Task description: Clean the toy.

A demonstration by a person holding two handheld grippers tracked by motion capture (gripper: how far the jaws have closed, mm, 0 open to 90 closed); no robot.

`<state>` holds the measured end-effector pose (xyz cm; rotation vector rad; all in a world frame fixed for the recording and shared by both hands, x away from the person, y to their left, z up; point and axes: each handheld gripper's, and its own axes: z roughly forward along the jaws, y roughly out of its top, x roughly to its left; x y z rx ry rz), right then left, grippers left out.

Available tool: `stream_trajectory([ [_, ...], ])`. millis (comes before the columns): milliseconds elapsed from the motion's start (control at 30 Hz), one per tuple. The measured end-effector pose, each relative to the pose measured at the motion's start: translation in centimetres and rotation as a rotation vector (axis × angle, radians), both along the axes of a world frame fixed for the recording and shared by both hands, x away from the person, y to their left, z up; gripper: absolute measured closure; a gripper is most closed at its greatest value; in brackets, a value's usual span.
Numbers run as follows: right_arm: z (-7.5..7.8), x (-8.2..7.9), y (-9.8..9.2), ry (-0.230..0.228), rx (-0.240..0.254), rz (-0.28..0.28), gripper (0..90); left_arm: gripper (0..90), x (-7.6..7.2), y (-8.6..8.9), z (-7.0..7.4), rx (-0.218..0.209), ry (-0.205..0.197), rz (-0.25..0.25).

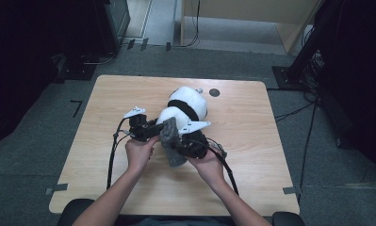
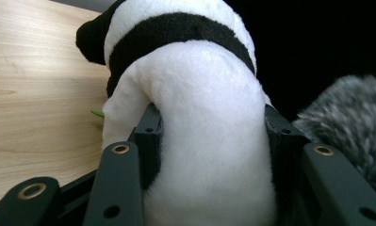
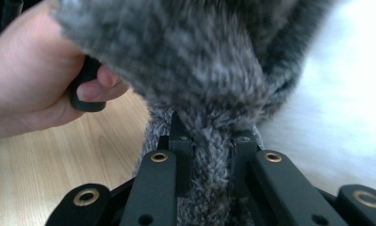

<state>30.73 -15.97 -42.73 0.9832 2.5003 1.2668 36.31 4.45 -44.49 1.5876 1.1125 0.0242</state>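
Note:
A plush panda (image 1: 188,106), white with a black band, lies on the wooden table (image 1: 105,103). My left gripper (image 1: 156,129) is shut on the panda's white lower body (image 2: 209,141), and its two black jaws press into the plush from both sides. A grey fuzzy knitted piece (image 1: 170,141) hangs between the two grippers, beside the panda. My right gripper (image 1: 178,145) is shut on that grey piece (image 3: 214,169), pinching a narrow fold of it between its jaws. The panda's white fur (image 3: 346,117) shows just behind the grey piece.
A small dark round disc (image 1: 214,92) and a little pale ball (image 1: 200,90) lie near the table's far edge. Something small and green (image 2: 98,113) peeks out beside the panda. Cables trail from both grippers toward the front edge. Dark stands flank the table on the carpet.

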Motion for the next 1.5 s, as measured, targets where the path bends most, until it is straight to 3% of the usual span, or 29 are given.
stream_trajectory([
  [133,-0.8,-0.2,0.8,-0.024,-0.036,0.026,79.1,52.9,0.1,0.2,0.1,-0.022,0.012,-0.003],
  [300,-2.8,-0.1,1.5,-0.007,-0.163,0.026,79.2,53.0,0.3,0.7,0.4,-0.1,0.039,-0.023],
  [433,-2.7,0.6,0.4,0.017,-0.135,0.009,79.3,53.4,0.3,1.1,0.5,-0.081,0.029,-0.015],
  [500,-2.5,0.8,-0.1,0.005,-0.142,-0.003,79.3,53.5,0.5,1.5,0.5,-0.087,0.031,-0.013],
  [667,-2.0,1.4,-1.5,0.008,-0.137,-0.029,79.0,53.7,0.5,2.0,0.7,-0.044,-0.002,0.0],
  [900,-1.0,1.6,-3.2,-0.004,-0.162,-0.065,79.1,54.0,0.7,3.2,1.2,-0.022,-0.023,0.028],
  [1100,0.0,2.3,-5.4,-0.011,-0.117,-0.114,78.7,54.2,0.8,3.6,1.1,0.058,-0.039,0.04],
  [1500,1.2,3.1,-9.0,-0.005,-0.054,-0.186,78.2,54.1,1.4,5.6,1.3,0.105,-0.066,0.066],
])
